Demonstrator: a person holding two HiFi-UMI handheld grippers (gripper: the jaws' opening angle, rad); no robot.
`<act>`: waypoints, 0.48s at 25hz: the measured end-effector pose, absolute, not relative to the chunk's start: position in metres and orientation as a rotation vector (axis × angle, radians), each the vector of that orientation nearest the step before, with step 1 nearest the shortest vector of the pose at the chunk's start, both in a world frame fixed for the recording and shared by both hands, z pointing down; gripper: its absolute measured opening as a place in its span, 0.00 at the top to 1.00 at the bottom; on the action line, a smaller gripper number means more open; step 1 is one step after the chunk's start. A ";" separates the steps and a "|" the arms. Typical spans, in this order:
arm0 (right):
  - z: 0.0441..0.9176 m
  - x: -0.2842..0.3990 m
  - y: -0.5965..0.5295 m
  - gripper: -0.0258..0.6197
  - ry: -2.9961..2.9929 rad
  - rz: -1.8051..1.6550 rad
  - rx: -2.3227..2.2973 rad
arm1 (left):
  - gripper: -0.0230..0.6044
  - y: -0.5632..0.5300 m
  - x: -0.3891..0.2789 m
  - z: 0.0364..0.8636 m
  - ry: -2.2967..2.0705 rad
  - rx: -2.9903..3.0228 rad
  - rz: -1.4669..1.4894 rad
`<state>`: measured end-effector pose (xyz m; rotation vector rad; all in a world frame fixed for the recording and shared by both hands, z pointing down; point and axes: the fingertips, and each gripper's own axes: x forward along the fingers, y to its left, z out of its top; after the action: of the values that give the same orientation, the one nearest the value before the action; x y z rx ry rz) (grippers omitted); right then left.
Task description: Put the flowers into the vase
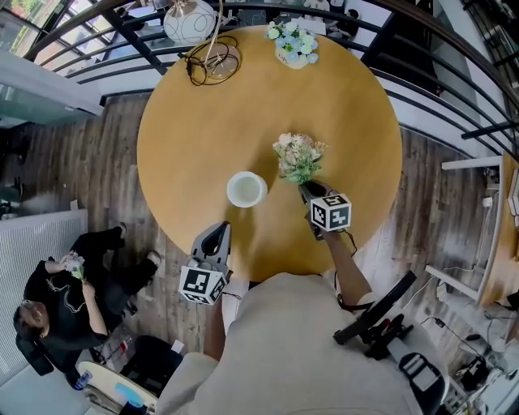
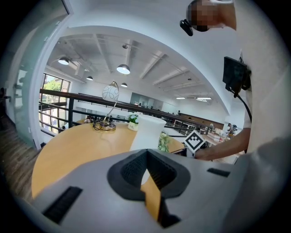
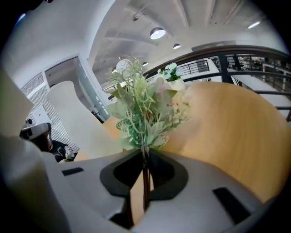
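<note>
A bunch of pale flowers (image 1: 298, 156) with green leaves lies on the round wooden table (image 1: 349, 105), just right of the white vase (image 1: 246, 190). My right gripper (image 1: 310, 191) is shut on the stems at the bunch's near end. In the right gripper view the thin stems (image 3: 145, 168) run between the closed jaws of the right gripper (image 3: 144, 157), the blooms (image 3: 145, 109) stand ahead, and the vase (image 3: 72, 118) is close on the left. My left gripper (image 1: 217, 232) hovers by the table's near edge, shut and holding nothing, pointing at the vase (image 2: 148, 132).
A globe lamp (image 1: 188, 20) with a coiled cable (image 1: 212, 63) and a small pot of flowers (image 1: 294, 44) stand at the table's far edge. Black railings curve behind the table. A person in black (image 1: 57, 296) sits on the floor at the lower left.
</note>
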<state>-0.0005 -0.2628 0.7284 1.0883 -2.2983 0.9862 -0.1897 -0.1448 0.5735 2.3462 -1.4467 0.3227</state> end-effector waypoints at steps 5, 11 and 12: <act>0.697 -0.005 -0.264 0.90 -2.425 0.909 1.113 | 0.95 -0.140 -0.185 0.571 -1.441 2.356 0.316; 0.614 -0.018 -0.284 0.90 -2.713 0.783 1.129 | 0.95 -0.139 -0.185 0.564 -1.465 2.383 0.291; 0.598 -0.021 -0.288 0.90 -2.753 0.749 1.128 | 0.95 -0.139 -0.184 0.563 -1.469 2.389 0.288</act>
<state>-0.0214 -0.2875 0.5980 1.1280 -2.7533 0.7490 -0.1843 -0.1387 0.5626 2.3891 -1.4693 0.2877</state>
